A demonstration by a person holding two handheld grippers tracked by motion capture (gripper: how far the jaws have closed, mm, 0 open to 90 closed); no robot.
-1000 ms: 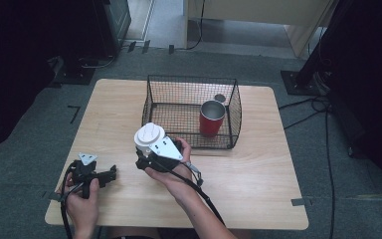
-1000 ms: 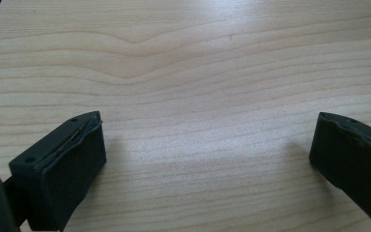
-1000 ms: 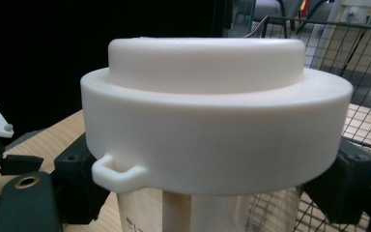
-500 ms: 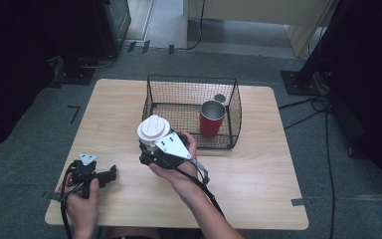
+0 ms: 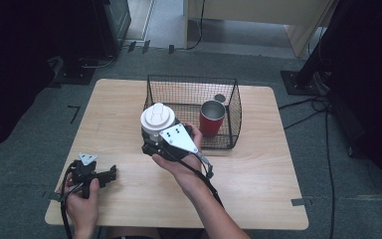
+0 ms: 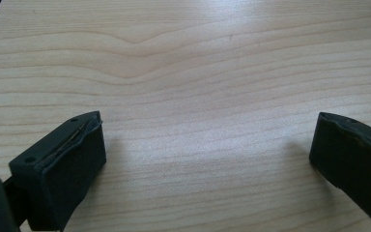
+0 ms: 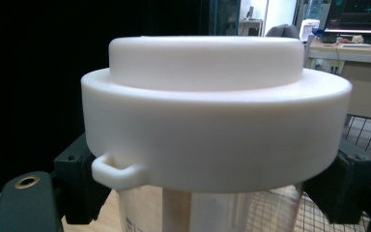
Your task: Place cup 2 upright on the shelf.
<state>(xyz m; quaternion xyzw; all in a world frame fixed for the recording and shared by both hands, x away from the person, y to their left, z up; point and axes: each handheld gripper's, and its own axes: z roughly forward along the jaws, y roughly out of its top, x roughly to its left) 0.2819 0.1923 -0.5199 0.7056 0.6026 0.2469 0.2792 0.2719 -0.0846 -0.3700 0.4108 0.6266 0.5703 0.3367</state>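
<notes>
Right hand-held gripper (image 5: 154, 137) sat just left of centre in the high view, clenched around a clear jar with a white lid (image 5: 157, 118). Its grey three-cornered plate faced up, and the person's right hand (image 5: 179, 162) wrapped it from below. In the right gripper view the white lid (image 7: 217, 108) took up the middle of the frame, with a small loop handle at its lower left edge, and the clear jar body (image 7: 207, 210) dropped away beneath it; the two black jaws pressed the jar from either side just under the lid.

Left hand-held gripper (image 5: 110, 174) lay at the lower left of the high view, near the front edge of the bench (image 5: 258, 169), held by the person's left hand (image 5: 82, 199). Its jaws stood wide apart and released, grasping nothing; the left gripper view showed bare pale wood grain (image 6: 193, 87) between them.

Behind the held jar, in the upper middle of the high view, stood a black wire basket (image 5: 191, 94). A red cup (image 5: 212, 118) with a metal rim stood upright inside it, toward its right half. The jar was just beside the basket's front left corner; whether it touched the wire could not be told. Grey carpet floor (image 5: 25, 134) surrounded the bench.
</notes>
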